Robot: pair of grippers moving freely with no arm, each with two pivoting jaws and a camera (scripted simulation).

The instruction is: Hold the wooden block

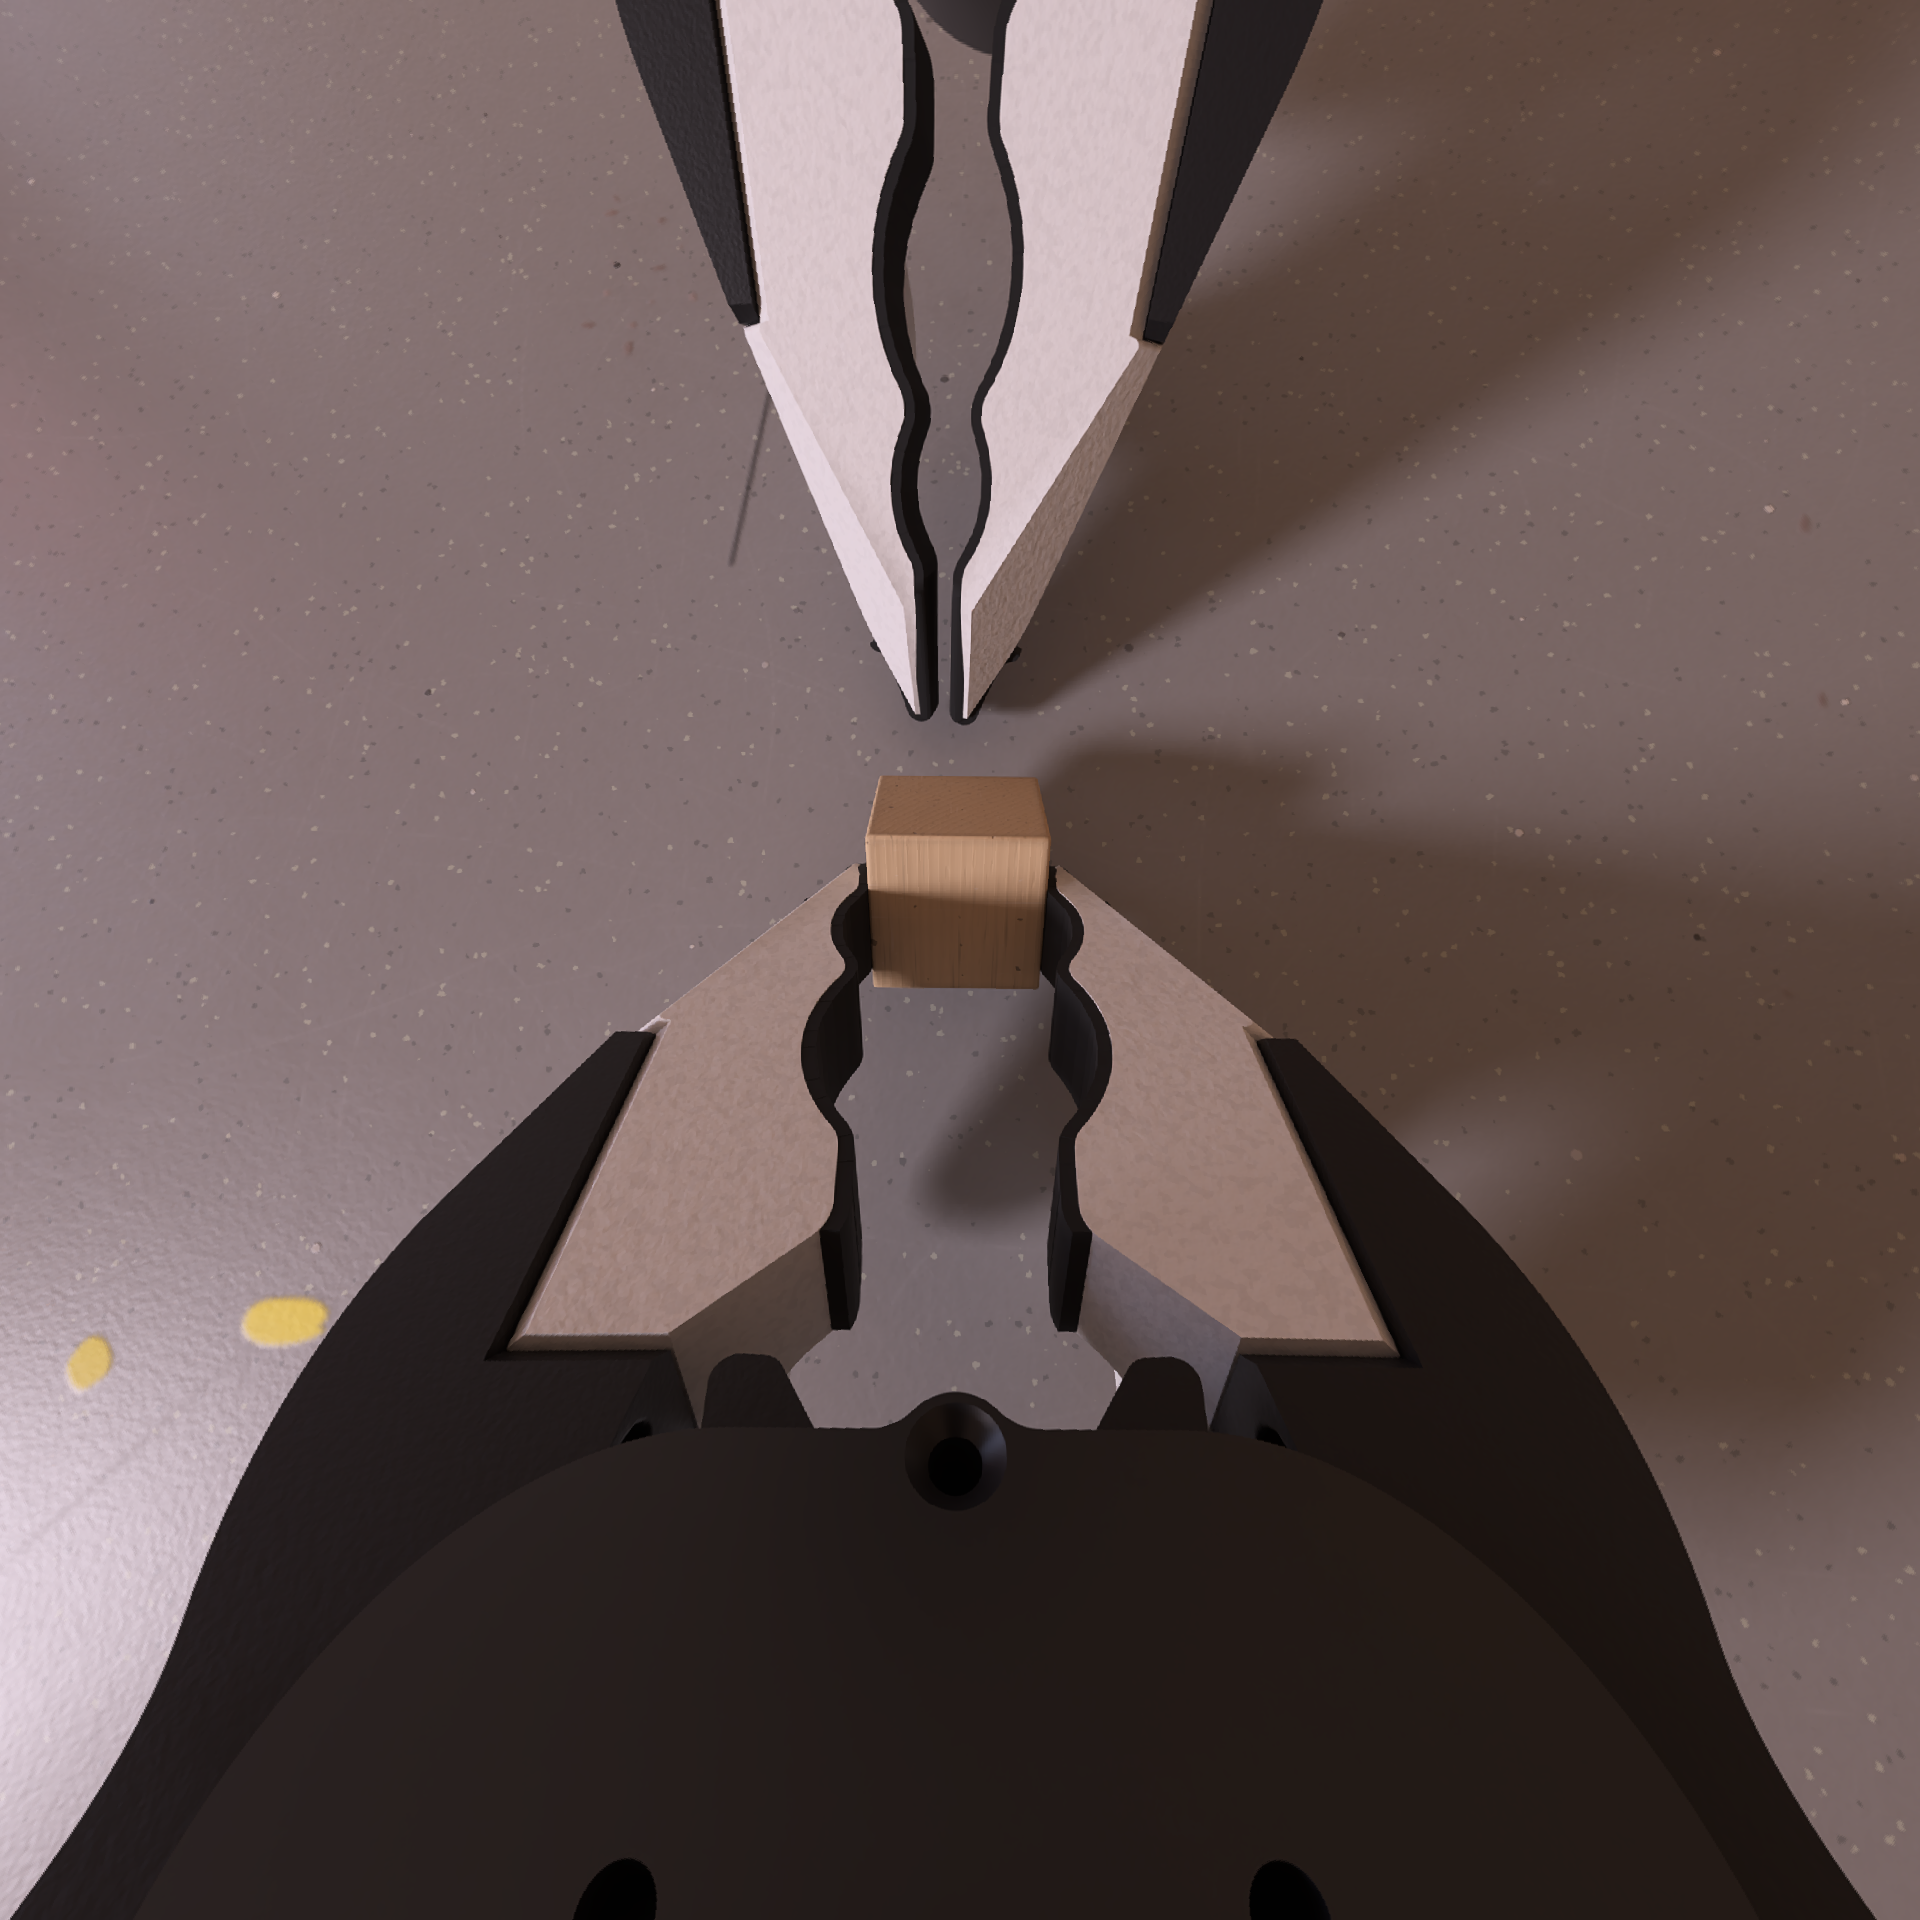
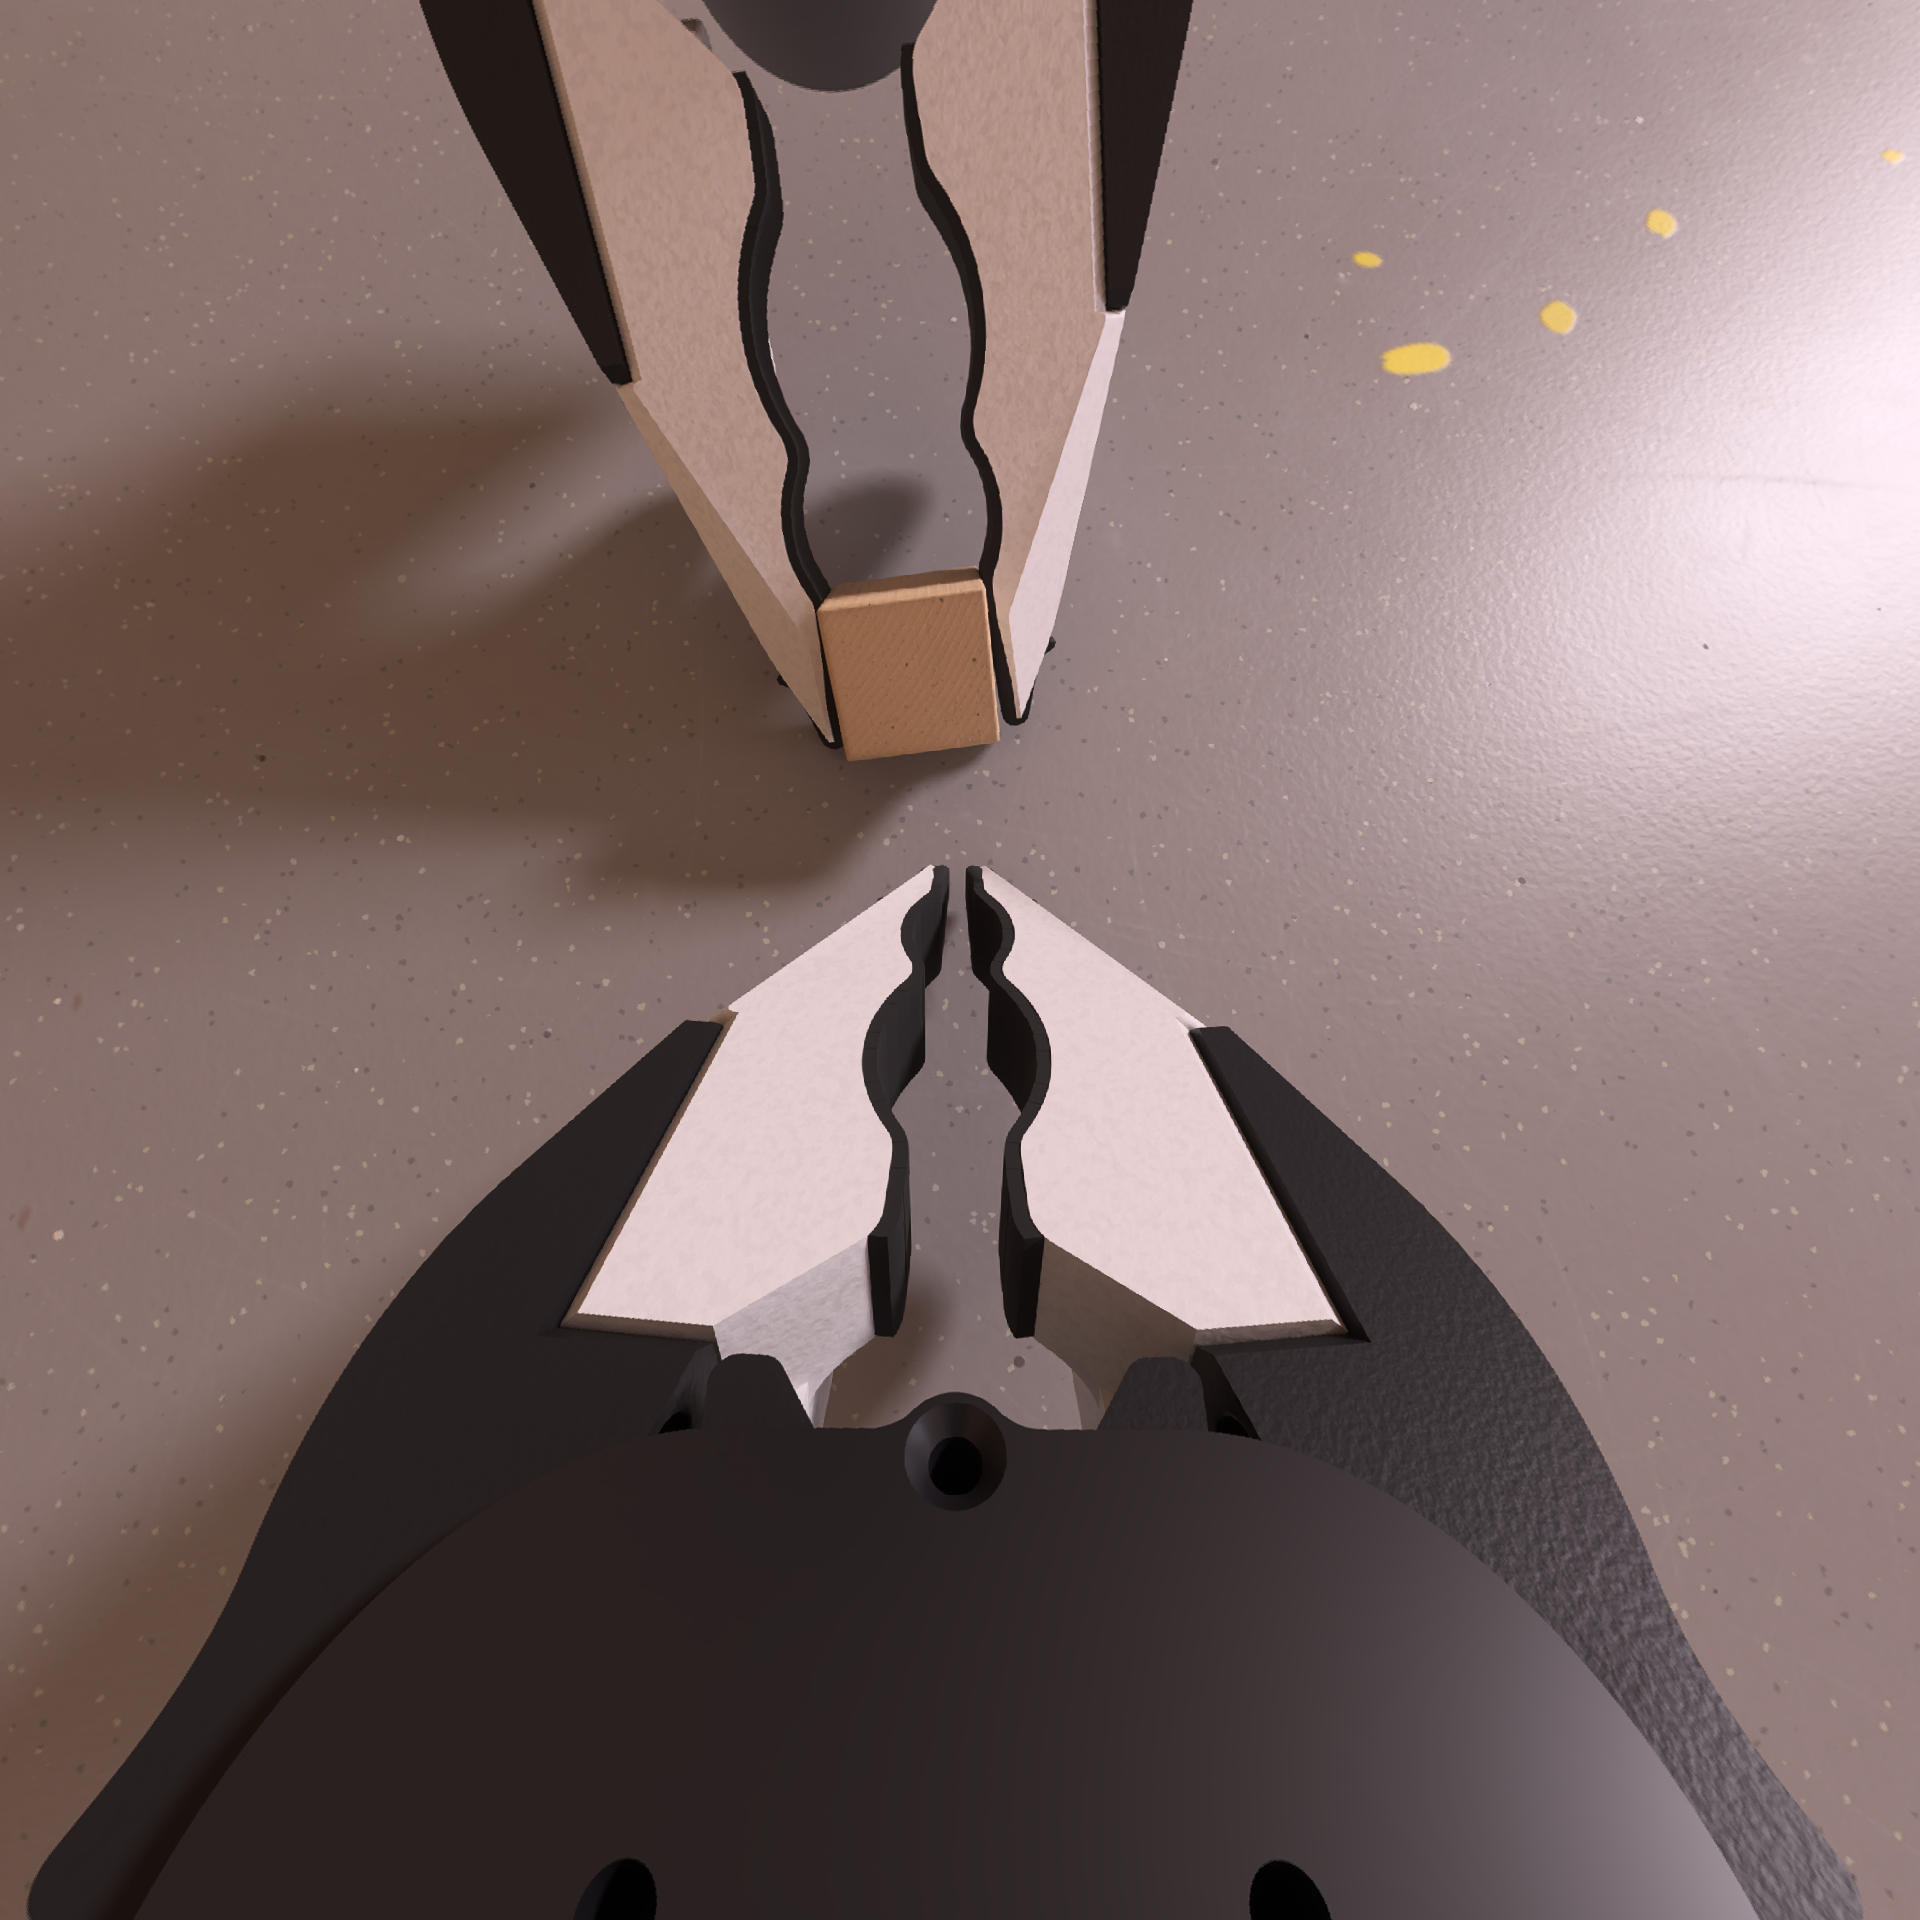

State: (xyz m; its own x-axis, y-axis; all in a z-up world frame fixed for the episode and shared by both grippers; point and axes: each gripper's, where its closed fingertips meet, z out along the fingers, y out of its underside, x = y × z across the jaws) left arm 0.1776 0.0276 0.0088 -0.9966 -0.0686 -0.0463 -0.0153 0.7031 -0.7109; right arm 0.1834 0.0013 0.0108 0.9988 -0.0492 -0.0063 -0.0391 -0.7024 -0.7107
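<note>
A small light wooden block [image 1: 956,896] sits between the fingertips of my left gripper [image 1: 956,883], which is shut on it just above the speckled grey-brown surface. The right wrist view shows the same block [image 2: 906,665] clamped at the tips of the left gripper [image 2: 914,717], facing me. My right gripper [image 2: 957,875] is shut and empty, its tips a short way in front of the block. It also shows in the left wrist view [image 1: 945,715], pointing at the block from the far side with a small gap.
The speckled surface [image 1: 312,727] spreads on all sides. A few yellow paint spots lie on it, at the lower left in the left wrist view [image 1: 283,1322] and at the upper right in the right wrist view [image 2: 1415,358].
</note>
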